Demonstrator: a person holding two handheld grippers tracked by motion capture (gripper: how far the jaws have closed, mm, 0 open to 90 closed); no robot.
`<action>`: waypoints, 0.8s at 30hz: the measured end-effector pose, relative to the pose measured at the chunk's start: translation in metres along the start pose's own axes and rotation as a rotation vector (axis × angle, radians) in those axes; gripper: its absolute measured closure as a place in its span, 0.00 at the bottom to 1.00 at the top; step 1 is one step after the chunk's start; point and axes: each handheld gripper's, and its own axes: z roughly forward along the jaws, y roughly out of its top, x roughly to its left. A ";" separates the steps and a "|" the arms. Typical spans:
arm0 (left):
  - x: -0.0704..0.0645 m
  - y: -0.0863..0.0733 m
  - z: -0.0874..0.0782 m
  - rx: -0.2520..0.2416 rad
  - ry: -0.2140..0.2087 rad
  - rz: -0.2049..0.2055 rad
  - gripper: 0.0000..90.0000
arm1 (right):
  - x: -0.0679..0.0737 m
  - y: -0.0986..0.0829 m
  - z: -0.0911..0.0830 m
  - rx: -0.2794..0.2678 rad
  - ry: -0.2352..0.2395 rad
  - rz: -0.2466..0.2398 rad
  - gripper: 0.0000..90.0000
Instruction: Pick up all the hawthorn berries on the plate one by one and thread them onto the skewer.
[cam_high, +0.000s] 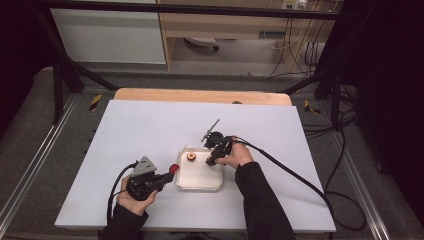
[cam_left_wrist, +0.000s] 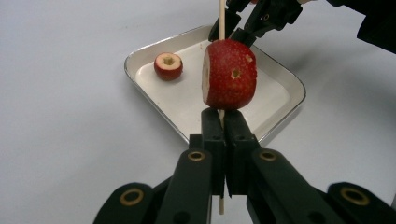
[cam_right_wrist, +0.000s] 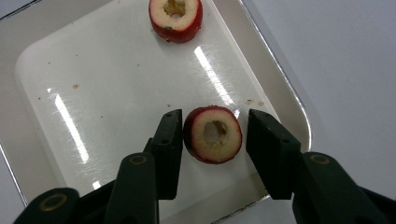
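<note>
My left gripper (cam_left_wrist: 220, 114) is shut on a thin wooden skewer (cam_left_wrist: 222, 18) that stands upright. A red fruit half (cam_left_wrist: 229, 74) with a cored hole is threaded on the skewer just above the jaws. In the high view this left gripper (cam_high: 169, 175) holds the fruit (cam_high: 173, 169) at the left rim of a white tray (cam_high: 200, 184). My right gripper (cam_right_wrist: 215, 119) is open over the tray (cam_right_wrist: 116, 70), its jaws on either side of a cored red fruit half (cam_right_wrist: 213, 134) without touching it. Another cored half (cam_right_wrist: 176, 11) lies farther along the tray.
The tray sits mid-table on a white sheet (cam_high: 150, 130). The right gripper's black cable (cam_high: 290, 172) trails off to the right, and the left one's cable (cam_high: 112, 192) loops at the front left. A wooden table edge (cam_high: 200, 95) runs along the back.
</note>
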 end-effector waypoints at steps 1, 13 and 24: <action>0.000 0.000 0.000 -0.001 0.000 0.000 0.98 | 0.000 0.000 0.000 0.000 0.000 0.000 0.66; 0.000 0.000 0.000 -0.002 0.002 0.003 0.98 | -0.001 0.001 0.000 0.020 0.015 0.075 0.67; -0.002 0.002 -0.005 -0.030 0.006 -0.004 0.98 | 0.013 -0.001 -0.044 -0.251 0.063 0.272 0.68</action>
